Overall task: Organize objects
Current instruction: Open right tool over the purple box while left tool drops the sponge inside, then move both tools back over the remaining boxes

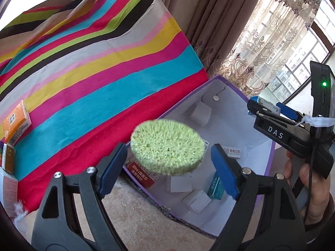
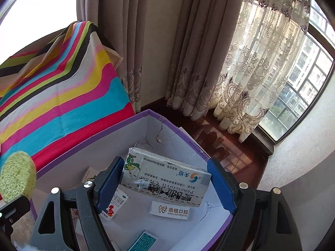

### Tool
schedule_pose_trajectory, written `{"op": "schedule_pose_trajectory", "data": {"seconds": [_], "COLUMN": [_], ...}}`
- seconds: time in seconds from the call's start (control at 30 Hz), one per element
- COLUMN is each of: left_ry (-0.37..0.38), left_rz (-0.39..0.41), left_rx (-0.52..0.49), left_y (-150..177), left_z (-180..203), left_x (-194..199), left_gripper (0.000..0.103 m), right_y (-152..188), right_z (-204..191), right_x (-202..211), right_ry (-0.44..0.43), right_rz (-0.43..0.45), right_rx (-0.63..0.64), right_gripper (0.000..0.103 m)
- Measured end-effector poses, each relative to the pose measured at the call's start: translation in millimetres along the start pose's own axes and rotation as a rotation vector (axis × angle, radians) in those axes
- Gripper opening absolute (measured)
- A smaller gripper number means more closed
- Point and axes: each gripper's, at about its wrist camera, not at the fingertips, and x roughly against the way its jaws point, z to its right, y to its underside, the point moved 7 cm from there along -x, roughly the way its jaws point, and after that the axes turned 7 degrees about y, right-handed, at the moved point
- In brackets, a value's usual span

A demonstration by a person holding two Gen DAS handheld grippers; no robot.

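Left gripper (image 1: 169, 169): its blue pads are standing wide apart, pinching nothing.
Green sponge (image 1: 167, 146): a round disc, blurred, hanging in the air just ahead of the left gripper's fingertips, touching neither pad, over the near left corner of the box.
Right gripper (image 2: 167, 186): its pads are spreading apart; the left pad is lying against one end of the carton, while a sliver of gap is showing at the right pad, so whether it is pinching is unclear.
White medicine carton (image 2: 165, 179): sitting crosswise between the right gripper's fingers, tilted, above the box interior.
Purple-rimmed box (image 2: 117, 125): lying open directly below and ahead of both grippers, holding several small cartons; a white dental-label card (image 2: 169, 210) is lying on its floor just under the carton.
Edges: the box's left wall is running alongside the striped cloth (image 1: 83, 73); its far corner is pointing toward the curtains (image 2: 188, 52).
Open room: the striped cloth is stretching away left of the left gripper, an orange packet (image 1: 16, 123) lying far out on it.
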Motion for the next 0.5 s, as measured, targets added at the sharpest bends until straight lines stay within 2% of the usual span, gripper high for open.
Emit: {"op": "schedule_pose_trajectory", "data": {"seconds": [0.1,0.2,0.33,0.5], "left_ry": [0.013,0.012,0.004,-0.011], "left_rz": [0.009,0.038,0.081,0.131], "left_rx": [0.043,0.093,0.116,0.112], "left_y": [0,-1,-3,-3], "left_z": [-7,-17,-29,-41], "left_x": [4,13,25,43], "left_gripper": [0.086,0.086,0.086,0.086], "right_y": [-2,-3,-8,-8], "right_z": [-2,-4,-8,-34], "right_x": [2,3,12,26], "right_ry": [0.006,-0.044,-0.05,-0.073], "right_rz": [0.024,0.023,0.083,0.12], "right_rx": [0.01,-0.014,-0.019,0.052], "right_gripper": [0.087,0.098,0.1,0.103]}}
